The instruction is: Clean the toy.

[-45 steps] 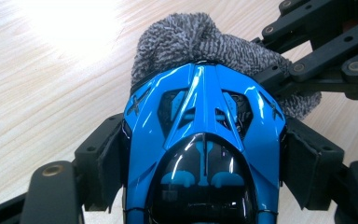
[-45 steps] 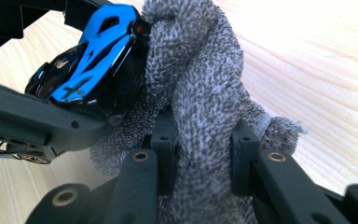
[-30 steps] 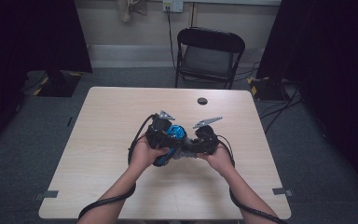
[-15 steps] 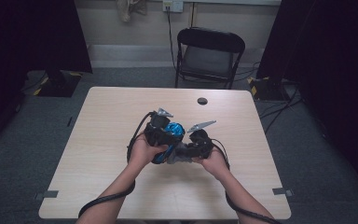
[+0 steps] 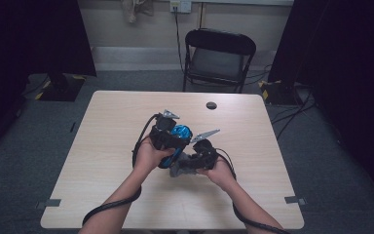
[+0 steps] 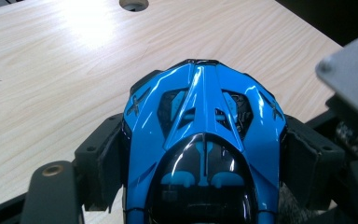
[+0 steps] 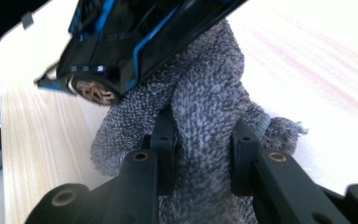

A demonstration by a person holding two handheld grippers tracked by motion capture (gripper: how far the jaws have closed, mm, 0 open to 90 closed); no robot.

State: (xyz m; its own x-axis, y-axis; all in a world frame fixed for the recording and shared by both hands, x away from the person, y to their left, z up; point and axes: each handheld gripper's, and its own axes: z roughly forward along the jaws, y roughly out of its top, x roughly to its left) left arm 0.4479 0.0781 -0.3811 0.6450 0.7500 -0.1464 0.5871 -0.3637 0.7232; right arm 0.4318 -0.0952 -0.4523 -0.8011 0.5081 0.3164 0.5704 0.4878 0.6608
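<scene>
A glossy blue and black toy car body (image 6: 204,140) sits between the two black jaws of my left gripper (image 6: 204,161), whose pads press on its sides. In the high view the same blue car (image 5: 179,132) is held above the table's middle by the left gripper (image 5: 168,139). My right gripper (image 7: 204,154) is shut on a bunched grey towelling cloth (image 7: 200,112), which is pushed up against the underside of the car (image 7: 121,37). In the high view the right gripper (image 5: 199,156) and the cloth (image 5: 180,168) sit just below and right of the car.
The light wooden table (image 5: 102,146) has a round cable hole (image 5: 211,105) near its far edge. A black folding chair (image 5: 216,58) stands behind the table. Cables trail from both grippers past the person's forearms to the near edge.
The right hand with the cloth has shifted left and slightly down, closer under the car. The left hand holds the car nearly still.
</scene>
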